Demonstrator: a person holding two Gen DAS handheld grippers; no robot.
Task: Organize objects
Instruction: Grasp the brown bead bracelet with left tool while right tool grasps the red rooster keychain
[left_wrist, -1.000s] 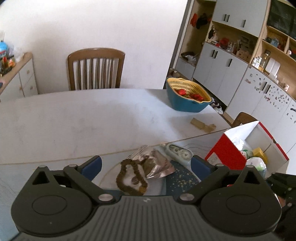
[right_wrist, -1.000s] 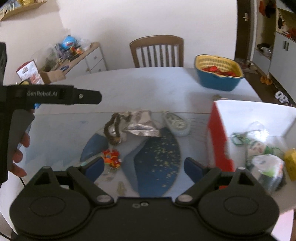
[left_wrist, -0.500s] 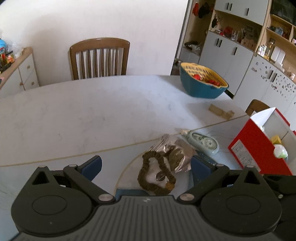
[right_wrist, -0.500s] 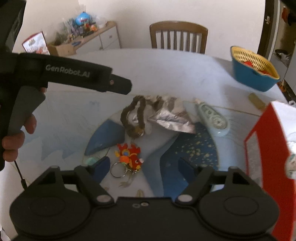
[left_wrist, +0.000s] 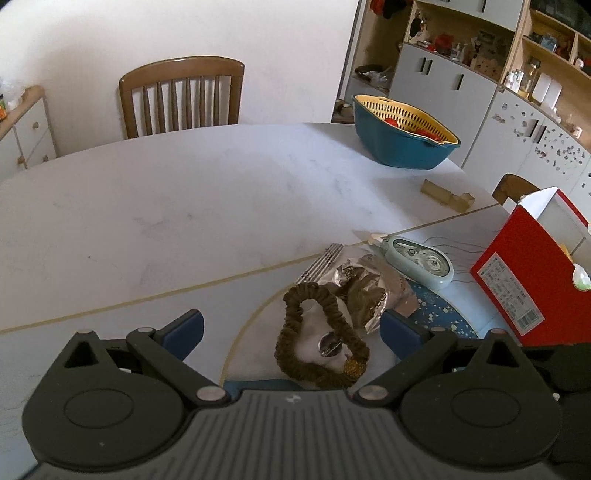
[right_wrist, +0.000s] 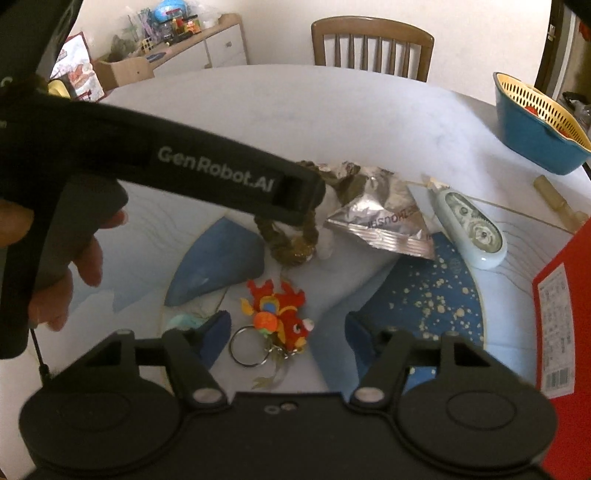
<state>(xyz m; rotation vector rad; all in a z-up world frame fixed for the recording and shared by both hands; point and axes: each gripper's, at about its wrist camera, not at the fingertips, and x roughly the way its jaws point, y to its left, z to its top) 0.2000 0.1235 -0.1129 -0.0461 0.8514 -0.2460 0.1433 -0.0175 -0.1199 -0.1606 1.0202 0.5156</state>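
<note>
The left gripper (left_wrist: 291, 328) is wide, with the scrunchie (left_wrist: 319, 341) lying on the surface (left_wrist: 184, 206) between its fingers, untouched. The right gripper (right_wrist: 286, 328) is closing around the fish keychain (right_wrist: 280, 314), its pads not yet touching it.

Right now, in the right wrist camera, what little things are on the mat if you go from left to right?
Keychain toy → silver foil packet → correction tape → red box. The brown scrunchie is partly hidden behind the other gripper, so I left it out.
</note>
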